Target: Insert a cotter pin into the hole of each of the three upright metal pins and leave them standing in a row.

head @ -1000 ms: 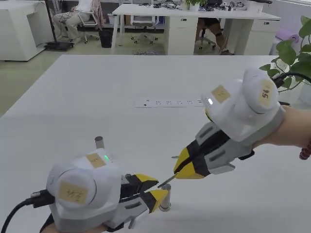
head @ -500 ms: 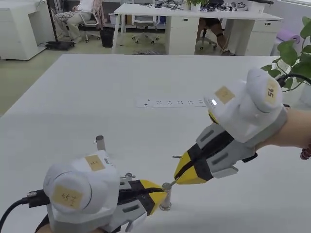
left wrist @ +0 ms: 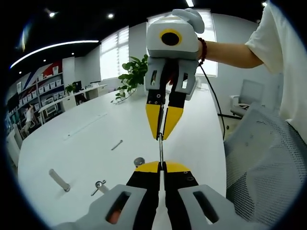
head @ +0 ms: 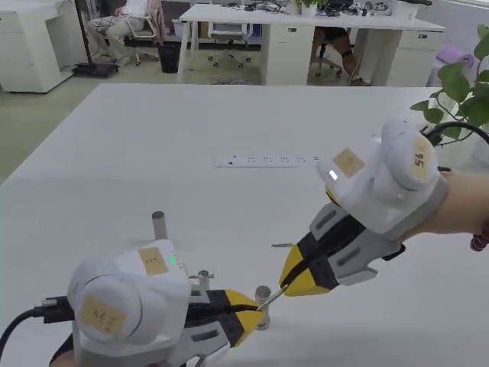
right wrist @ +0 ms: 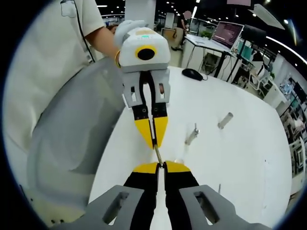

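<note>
The cotter pin (left wrist: 160,151) is in the air, low in the centre of the head view, stretched between the two grippers. The jaws of the right gripper (head: 288,284) are clenched on one end of it. The jaws of the left gripper (head: 248,317) look clenched on the other end, though the contact there is too small to be sure. The nearest metal pin (head: 263,297) stands on the counter (head: 191,130) just beside both tips, and I judge that its hole is not yet filled. The danger is here: with two grips on such a thin wire, it may bend if your hands pull or twist differently, or spring away when one side lets go. The left jaws are also so near this upright pin that a small sideways push could tip it over. Further left, the middle metal pin (head: 203,278) seems to carry its cotter already, and the far metal pin (head: 159,224) waits beyond it; a rolling pin could spoil the row. A loose cotter pin (head: 283,245) lies near the right gripper.
</note>
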`<state>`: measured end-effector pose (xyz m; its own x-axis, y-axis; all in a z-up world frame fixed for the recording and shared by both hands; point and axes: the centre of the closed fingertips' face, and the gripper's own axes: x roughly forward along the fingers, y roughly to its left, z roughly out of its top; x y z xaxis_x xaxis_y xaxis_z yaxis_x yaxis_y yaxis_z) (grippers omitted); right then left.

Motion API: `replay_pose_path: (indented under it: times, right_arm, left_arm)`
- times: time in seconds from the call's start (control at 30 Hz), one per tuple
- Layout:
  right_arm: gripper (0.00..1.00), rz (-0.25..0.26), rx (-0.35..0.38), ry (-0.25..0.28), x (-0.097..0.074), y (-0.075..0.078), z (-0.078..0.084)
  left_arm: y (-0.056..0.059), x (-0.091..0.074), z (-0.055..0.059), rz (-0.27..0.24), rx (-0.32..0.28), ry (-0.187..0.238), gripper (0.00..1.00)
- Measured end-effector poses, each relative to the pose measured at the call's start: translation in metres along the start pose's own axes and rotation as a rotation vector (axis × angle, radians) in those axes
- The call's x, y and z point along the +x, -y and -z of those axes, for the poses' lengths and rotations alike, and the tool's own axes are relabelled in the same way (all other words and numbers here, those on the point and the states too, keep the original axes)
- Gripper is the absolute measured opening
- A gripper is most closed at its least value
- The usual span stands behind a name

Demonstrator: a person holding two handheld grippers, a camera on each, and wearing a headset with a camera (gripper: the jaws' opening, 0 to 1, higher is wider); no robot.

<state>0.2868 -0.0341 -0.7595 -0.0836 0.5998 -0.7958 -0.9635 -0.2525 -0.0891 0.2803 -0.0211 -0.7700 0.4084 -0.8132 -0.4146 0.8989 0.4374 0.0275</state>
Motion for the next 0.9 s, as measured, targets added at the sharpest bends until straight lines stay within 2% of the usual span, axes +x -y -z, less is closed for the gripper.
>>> replay_pose_path:
  times: [0.3,0.4,0.53,0.7,0.83,0.9]
  right_arm:
    - [0.07,-0.016,-0.001,-0.021,0.006,-0.004,0.006]
    - [0.12,-0.013,0.001,-0.033,0.006,-0.004,0.008]
    - [0.13,-0.029,-0.009,-0.048,0.008,-0.01,0.008]
    - [0.13,-0.046,-0.014,-0.067,0.011,-0.014,0.008]
    - [0.13,-0.057,-0.019,-0.079,0.013,-0.018,0.007]
    - [0.12,-0.066,-0.024,-0.091,0.015,-0.02,0.008]
  left_arm:
    - [0.005,-0.003,0.0,0.03,0.058,-0.028,0.0]
    - [0.008,-0.003,0.002,0.045,0.054,-0.038,0.0]
    - [0.01,-0.003,0.003,0.053,0.053,-0.05,0.0]
    - [0.013,-0.001,0.009,0.061,0.072,-0.093,0.0]
    - [0.016,-0.001,0.011,0.076,0.067,-0.106,0.0]
    - [0.017,0.0,0.014,0.074,0.077,-0.13,0.0]
